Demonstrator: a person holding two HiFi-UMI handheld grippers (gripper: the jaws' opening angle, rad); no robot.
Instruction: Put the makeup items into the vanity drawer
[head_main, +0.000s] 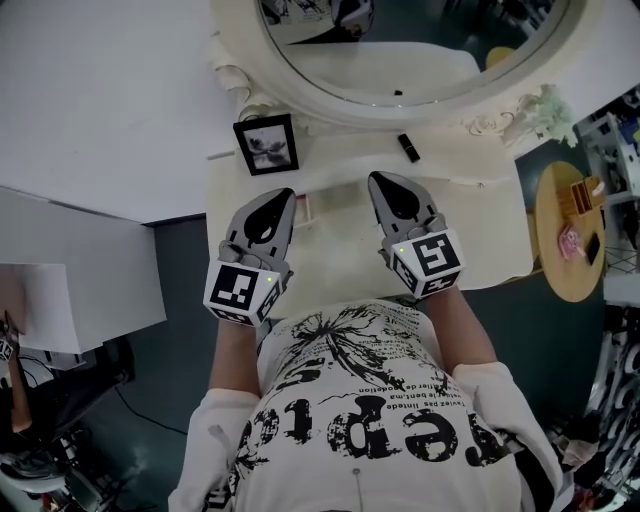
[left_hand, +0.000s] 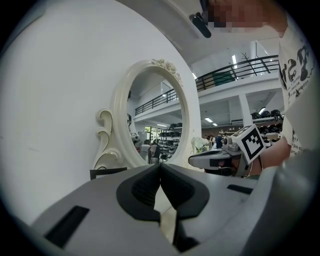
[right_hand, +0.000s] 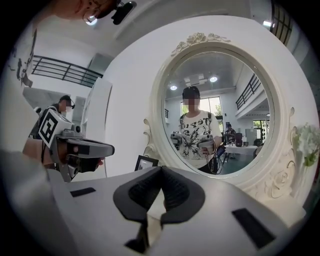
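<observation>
Both grippers hang over the front of the cream vanity top (head_main: 480, 235), side by side with a gap between them. The left gripper (head_main: 284, 196) has its jaws pressed together with nothing in them, and so does the right gripper (head_main: 379, 181). The only makeup item I can spot is a small black tube (head_main: 408, 148) lying near the base of the oval mirror (head_main: 400, 60), ahead of the right gripper and untouched. A framed picture (head_main: 266, 145) stands ahead of the left one. I can't really make out the drawer, the grippers cover that bit. There's a round wooden side table (head_main: 556, 215) off right with bits too small to tell, a white wall (head_main: 100, 100) on the left and a dark floor (head_main: 180, 300)
</observation>
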